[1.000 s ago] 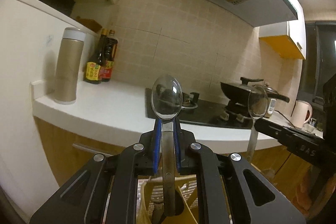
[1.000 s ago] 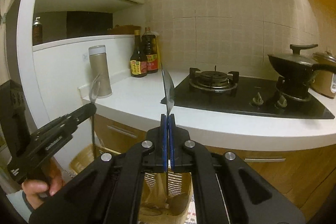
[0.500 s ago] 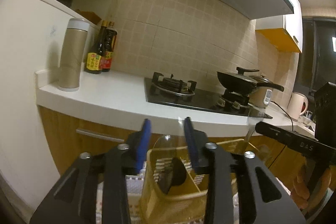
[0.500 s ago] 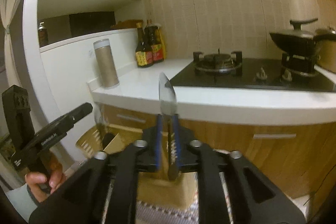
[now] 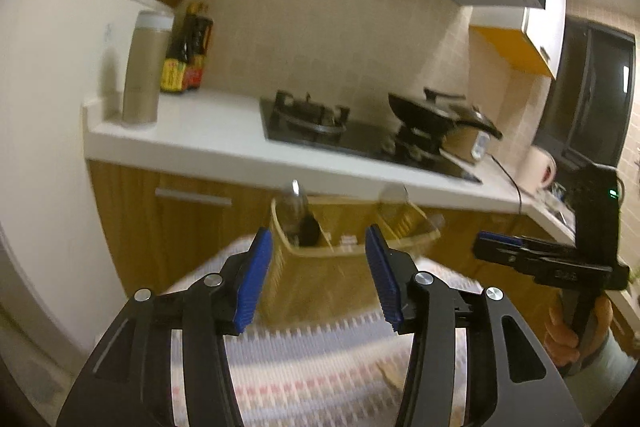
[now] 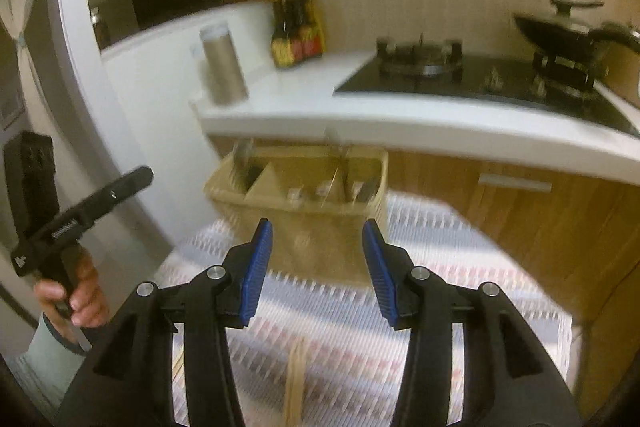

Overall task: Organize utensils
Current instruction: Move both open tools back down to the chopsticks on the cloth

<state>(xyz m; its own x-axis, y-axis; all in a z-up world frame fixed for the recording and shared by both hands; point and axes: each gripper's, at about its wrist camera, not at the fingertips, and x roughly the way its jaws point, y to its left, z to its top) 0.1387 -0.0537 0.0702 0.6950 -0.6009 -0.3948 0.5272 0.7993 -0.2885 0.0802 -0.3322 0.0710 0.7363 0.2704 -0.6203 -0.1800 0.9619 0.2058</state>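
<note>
A tan utensil basket [image 5: 320, 267] with compartments stands on a striped cloth [image 5: 320, 367]; it also shows in the right wrist view [image 6: 320, 227]. A clear spoon [image 5: 296, 203] stands in its left compartment and another [image 5: 394, 199] in its right one. My left gripper [image 5: 318, 279] is open and empty just before the basket. My right gripper [image 6: 316, 275] is open and empty, also before the basket. Wooden chopsticks [image 6: 296, 383] lie on the cloth between the right fingers. Each gripper shows in the other's view, the right one [image 5: 496, 243] and the left one [image 6: 136, 179].
A white counter [image 5: 208, 139] runs behind, with a thermos [image 5: 144, 67], sauce bottles [image 5: 188, 51], a gas hob [image 5: 312, 119], a black wok [image 5: 432, 111] and a kettle [image 5: 540, 171]. Wooden cabinet doors [image 6: 520, 219] stand below it. A white wall [image 5: 40, 147] is at the left.
Both grippers opened and let their spoons drop into the basket, then drew back and lowered. The jaws stand wider than half a second ago.
</note>
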